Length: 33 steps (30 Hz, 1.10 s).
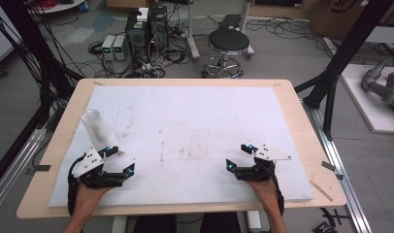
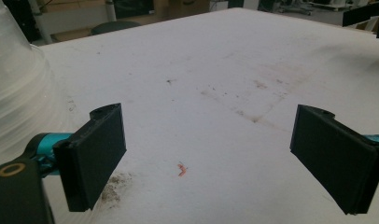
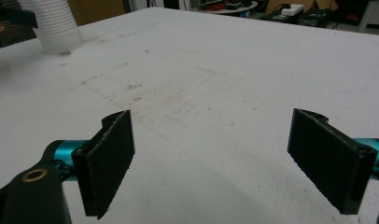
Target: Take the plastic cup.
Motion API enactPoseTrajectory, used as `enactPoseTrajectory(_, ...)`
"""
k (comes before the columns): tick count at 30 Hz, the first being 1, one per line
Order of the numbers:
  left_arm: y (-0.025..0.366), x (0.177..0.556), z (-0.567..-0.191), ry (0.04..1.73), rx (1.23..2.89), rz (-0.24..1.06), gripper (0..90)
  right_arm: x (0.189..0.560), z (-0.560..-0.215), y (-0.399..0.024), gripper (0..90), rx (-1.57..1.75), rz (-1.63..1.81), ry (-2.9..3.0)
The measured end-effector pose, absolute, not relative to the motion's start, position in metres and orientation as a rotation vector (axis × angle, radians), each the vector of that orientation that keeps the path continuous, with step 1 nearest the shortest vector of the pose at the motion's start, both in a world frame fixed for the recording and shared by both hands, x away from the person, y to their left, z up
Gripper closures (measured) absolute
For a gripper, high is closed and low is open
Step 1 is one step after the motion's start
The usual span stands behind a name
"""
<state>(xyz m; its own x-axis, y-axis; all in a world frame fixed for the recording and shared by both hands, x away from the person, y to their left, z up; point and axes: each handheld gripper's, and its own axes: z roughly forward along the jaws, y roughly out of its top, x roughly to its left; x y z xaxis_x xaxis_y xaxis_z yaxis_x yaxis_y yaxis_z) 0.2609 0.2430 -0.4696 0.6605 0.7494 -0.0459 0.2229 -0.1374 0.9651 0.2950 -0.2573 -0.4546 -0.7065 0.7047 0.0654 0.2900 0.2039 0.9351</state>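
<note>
Stack of clear plastic cups point(image 1: 99, 129) upright on the white foam sheet point(image 1: 195, 121) of the bench point(image 1: 64, 116), at about 8 o'clock of the sheet in the high view, just beside the left tool point(image 1: 121, 159), toward 11 o'clock from it. Left tool released, jaws spread wide with nothing between, hovering low over the sheet; stack seen in the left gripper view at the 9 o'clock edge point(image 2: 15, 88), outside the left-hand jaw. Right tool point(image 1: 239, 156) likewise released and empty, at 4 o'clock of the sheet, well apart from the stack; stack far off at 11 o'clock in the right gripper view point(image 3: 54, 25).
</note>
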Motion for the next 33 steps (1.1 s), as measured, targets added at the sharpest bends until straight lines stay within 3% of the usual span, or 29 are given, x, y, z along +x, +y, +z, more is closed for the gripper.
enactPoseTrajectory(17, 0.242, 0.259, -0.467, 0.785, 1.707, 0.549, 10.2, 0.295, -0.455, -0.257, 14.8, 0.943, 1.507, 2.11)
enactPoseTrajectory(33, 0.264, 0.223, -0.397, 0.717, 1.646, 0.584, 9.9, 0.298, -0.455, -0.259, 14.8, 0.956, 1.53, 2.129)
